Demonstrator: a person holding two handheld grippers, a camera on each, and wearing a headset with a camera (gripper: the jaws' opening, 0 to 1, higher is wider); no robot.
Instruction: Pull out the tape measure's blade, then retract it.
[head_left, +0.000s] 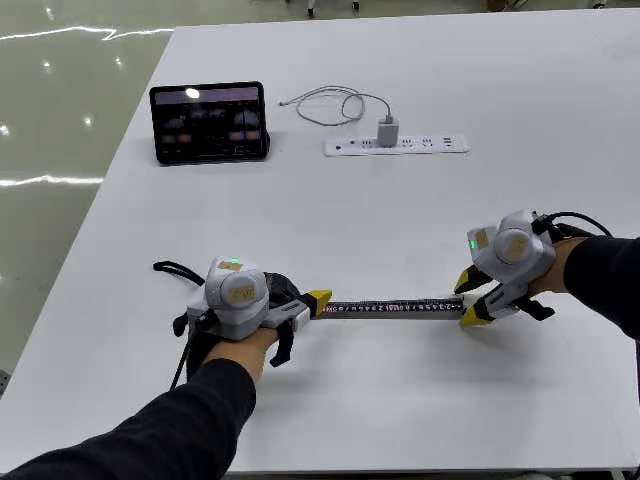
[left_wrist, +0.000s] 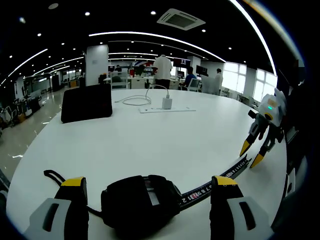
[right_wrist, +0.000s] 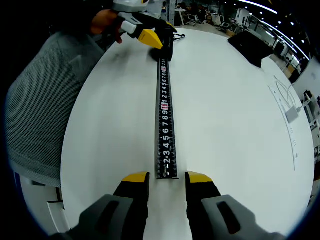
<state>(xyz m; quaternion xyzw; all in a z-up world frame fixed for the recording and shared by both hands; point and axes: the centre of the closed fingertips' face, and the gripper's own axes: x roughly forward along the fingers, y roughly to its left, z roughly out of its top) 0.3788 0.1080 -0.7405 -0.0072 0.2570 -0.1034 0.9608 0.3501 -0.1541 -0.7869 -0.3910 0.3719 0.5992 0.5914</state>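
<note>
The black tape measure case (head_left: 281, 291) lies on the white table (head_left: 400, 220) between the jaws of my left gripper (head_left: 305, 303). In the left gripper view the case (left_wrist: 142, 202) has a gap to each finger, so that gripper (left_wrist: 149, 183) is open around it. The blade (head_left: 392, 307) lies pulled out flat to the right. Its numbered end (right_wrist: 166, 170) sits between the yellow fingertips of my right gripper (right_wrist: 167, 177), which is open with small gaps on both sides. In the head view the right gripper (head_left: 468, 299) is at the blade's tip.
A dark tablet (head_left: 208, 122) stands at the back left. A white power strip (head_left: 395, 145) with a charger and coiled cable (head_left: 330, 103) lies behind the work. The case's black strap (head_left: 176, 268) trails left. The table's left edge is near.
</note>
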